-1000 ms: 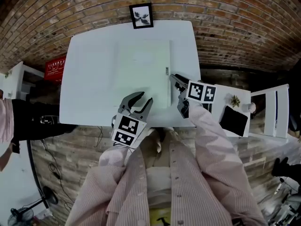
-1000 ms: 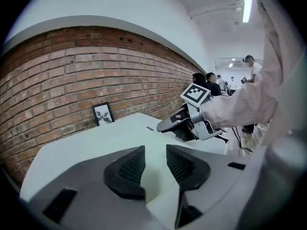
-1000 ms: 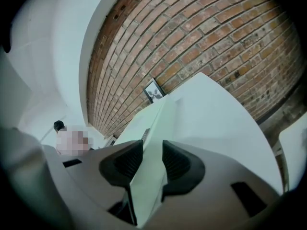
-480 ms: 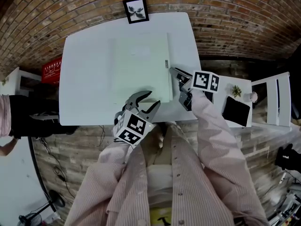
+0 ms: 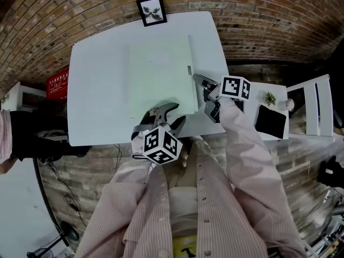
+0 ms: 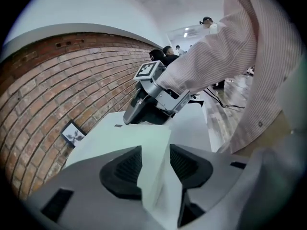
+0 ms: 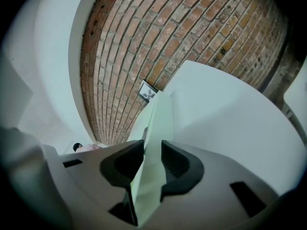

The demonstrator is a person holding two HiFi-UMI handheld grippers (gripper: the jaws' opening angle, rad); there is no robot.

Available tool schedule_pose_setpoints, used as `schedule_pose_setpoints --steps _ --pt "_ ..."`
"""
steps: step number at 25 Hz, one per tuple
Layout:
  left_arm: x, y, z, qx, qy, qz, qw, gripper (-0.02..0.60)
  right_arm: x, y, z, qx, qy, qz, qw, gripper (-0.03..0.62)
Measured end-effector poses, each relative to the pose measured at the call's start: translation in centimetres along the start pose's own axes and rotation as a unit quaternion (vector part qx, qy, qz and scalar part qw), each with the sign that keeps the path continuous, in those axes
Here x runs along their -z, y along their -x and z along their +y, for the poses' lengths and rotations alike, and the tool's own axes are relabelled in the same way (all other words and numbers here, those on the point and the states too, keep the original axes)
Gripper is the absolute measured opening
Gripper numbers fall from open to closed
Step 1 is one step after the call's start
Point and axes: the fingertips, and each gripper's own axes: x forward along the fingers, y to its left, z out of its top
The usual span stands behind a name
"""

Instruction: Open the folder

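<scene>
A pale green folder [image 5: 161, 74] lies shut and flat on the white table [image 5: 97, 90]. My left gripper [image 5: 174, 114] is at the folder's near right corner. Its jaws are opening, with the folder's edge [image 6: 144, 143] between the pads and a gap showing, as the left gripper [image 6: 156, 164] view has it. My right gripper [image 5: 199, 80] sits at the folder's right edge, level with a small clip. Its jaws are closing, and the right gripper [image 7: 152, 159] view shows the folder's edge [image 7: 160, 119] standing between the two pads. The right gripper [image 6: 144, 107] also shows in the left gripper view.
A framed picture [image 5: 150, 11] leans on the brick wall behind the table. At the right stands a small side table with a black pad [image 5: 270, 121] and a little plant [image 5: 269, 98], then a white chair [image 5: 317, 106]. A red box [image 5: 58, 82] sits at the left.
My left gripper has rolled and dropped toward the folder's near corner, and its jaws have widened. The right gripper has stayed at the folder's right edge.
</scene>
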Motion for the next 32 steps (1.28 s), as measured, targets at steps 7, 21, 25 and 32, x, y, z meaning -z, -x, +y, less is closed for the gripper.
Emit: schedule_pose_setpoints --steps 7,21,25,32 --pt "0.3 -0.4 -0.3 -0.027 -0.058 0.018 0.9978 0.129 0.0 0.1 0.0 0.006 -0.004 -0.012 1.000 0.118" --pt "-0.9 0.8 -0.8 -0.054 -0.107 -0.013 0.9927 0.028 -0.2 0.1 0.0 0.005 0.009 -0.018 1.000 0.118" --pt "-1.3 1.5 -0.5 -0.070 -0.111 -0.023 0.9911 0.014 0.0 0.2 -0.1 0.003 0.005 -0.015 1.000 0.118" --pt "-2.2 2.6 0.4 -0.110 -0.099 -0.032 0.9884 0.000 -0.2 0.1 0.0 0.000 0.012 0.008 1.000 0.118"
